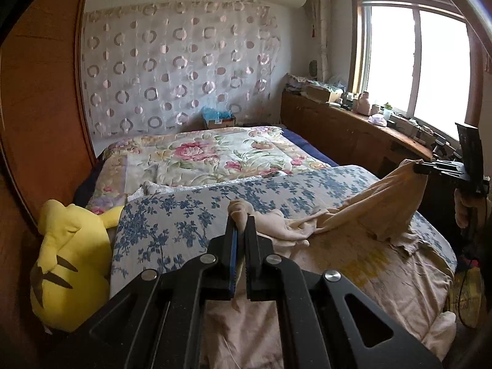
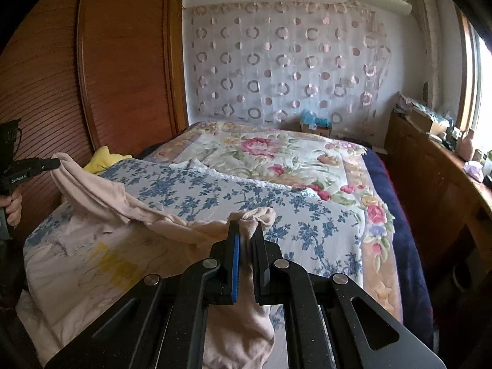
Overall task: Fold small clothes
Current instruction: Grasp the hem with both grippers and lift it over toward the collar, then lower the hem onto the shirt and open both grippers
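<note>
A pale peach garment (image 1: 363,209) is stretched over the bed's near end, lifted at two corners. My left gripper (image 1: 241,218) is shut on one bunched corner of it. In the left wrist view the right gripper (image 1: 415,167) pinches the other corner, raised at the far right. My right gripper (image 2: 247,227) is shut on its bunched corner of the peach garment (image 2: 101,193). In the right wrist view the left gripper (image 2: 57,163) holds the far corner up at the left, a hand (image 2: 13,209) on its handle. Part of the garment's middle sags onto the bed.
A blue-flowered quilt (image 1: 190,212) and a rose-patterned blanket (image 1: 215,153) cover the bed. A yellow plush toy (image 1: 70,255) lies at the bed's left, by a wooden wardrobe (image 2: 117,61). A cluttered wooden cabinet (image 1: 353,123) runs under the window at the right.
</note>
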Motion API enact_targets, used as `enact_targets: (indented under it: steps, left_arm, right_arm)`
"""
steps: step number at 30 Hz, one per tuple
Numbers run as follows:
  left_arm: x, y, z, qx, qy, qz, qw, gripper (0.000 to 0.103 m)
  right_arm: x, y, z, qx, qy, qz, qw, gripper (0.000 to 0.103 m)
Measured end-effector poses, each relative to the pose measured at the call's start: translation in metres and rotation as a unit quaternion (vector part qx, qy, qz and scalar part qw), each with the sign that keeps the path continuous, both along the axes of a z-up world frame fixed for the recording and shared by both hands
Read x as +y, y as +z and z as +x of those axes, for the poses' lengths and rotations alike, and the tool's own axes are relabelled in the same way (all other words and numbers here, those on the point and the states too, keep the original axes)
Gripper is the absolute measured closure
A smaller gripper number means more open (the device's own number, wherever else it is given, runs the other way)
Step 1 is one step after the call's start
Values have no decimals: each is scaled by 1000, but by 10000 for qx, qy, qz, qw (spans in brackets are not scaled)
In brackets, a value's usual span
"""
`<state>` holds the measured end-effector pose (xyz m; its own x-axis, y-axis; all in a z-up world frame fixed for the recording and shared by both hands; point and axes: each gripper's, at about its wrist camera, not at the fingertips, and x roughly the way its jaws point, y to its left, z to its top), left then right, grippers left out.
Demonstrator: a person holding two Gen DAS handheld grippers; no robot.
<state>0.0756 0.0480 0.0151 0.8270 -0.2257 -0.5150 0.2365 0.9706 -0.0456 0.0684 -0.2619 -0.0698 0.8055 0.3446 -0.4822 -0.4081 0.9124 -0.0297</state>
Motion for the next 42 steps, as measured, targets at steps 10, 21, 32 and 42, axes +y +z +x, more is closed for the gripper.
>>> enact_targets:
  steps: [10,21,32,42]
  left_arm:
    - [2,5,-40,-196,100,-85,9997,98]
    - [26,-7,-90,-153,260,-307,9991,98]
    - [42,-52,-111,499,496,-345,9969,98]
    - [40,-67,-93,734,407,-182,9963,51]
  right_arm:
    - [-1,-3,-29,-42,91,-56,9999,96]
    - [-4,1,-67,46,136,-132,9998,96]
    - [-19,-33,-75,927,-78,-19,9957,96]
    - [-19,-43,-52,1093,-320,-145,9934,55]
